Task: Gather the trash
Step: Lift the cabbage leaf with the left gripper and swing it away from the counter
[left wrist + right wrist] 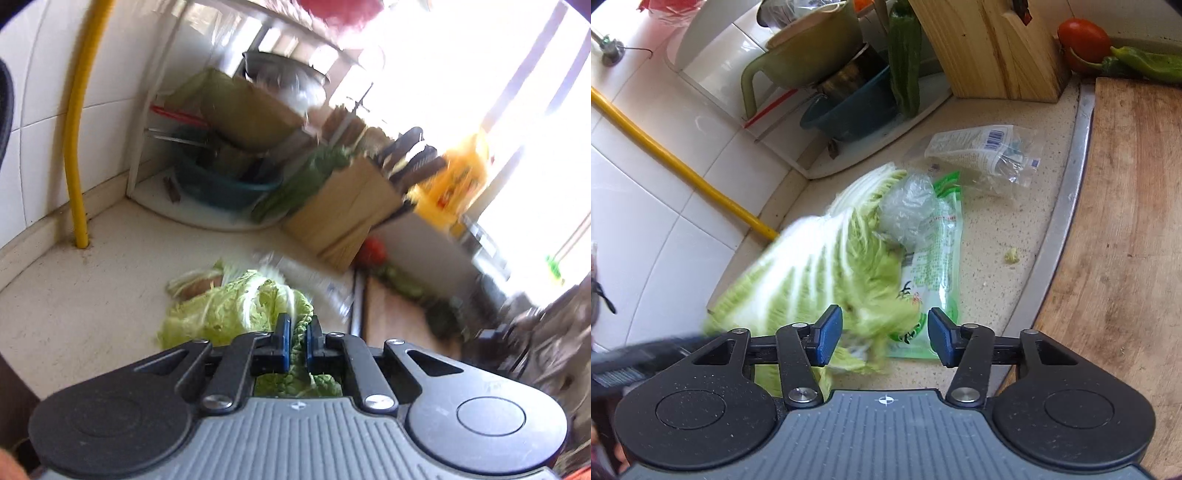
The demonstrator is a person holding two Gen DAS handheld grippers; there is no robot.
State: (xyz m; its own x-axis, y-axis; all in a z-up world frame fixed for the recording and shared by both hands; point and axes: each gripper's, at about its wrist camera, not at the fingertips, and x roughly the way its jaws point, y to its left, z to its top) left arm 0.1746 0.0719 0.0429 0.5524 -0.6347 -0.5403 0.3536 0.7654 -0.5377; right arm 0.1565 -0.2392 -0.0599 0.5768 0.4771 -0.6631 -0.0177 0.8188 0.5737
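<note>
Cabbage leaf (236,314) is pinched by the left gripper (296,338), its long axis running toward the yellow pipe (683,170); right gripper (884,338), jaws spread, holds nothing

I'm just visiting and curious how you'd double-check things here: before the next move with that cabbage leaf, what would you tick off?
1. Left gripper has the cabbage leaf: ok, its jaws are shut on the leaf.
2. Leaf fully off the counter: cannot tell, it is motion-blurred.
3. Right gripper free for the next piece: ok, jaws open, nothing pressed between them.
4. Remaining trash located: ok, green printed wrapper and clear plastic bag lie on the counter.
5. Leaf clear of the wrapper: not ok, it overlaps the wrapper in the right wrist view.
6. Trash bin located: cannot tell, none visible.
</note>
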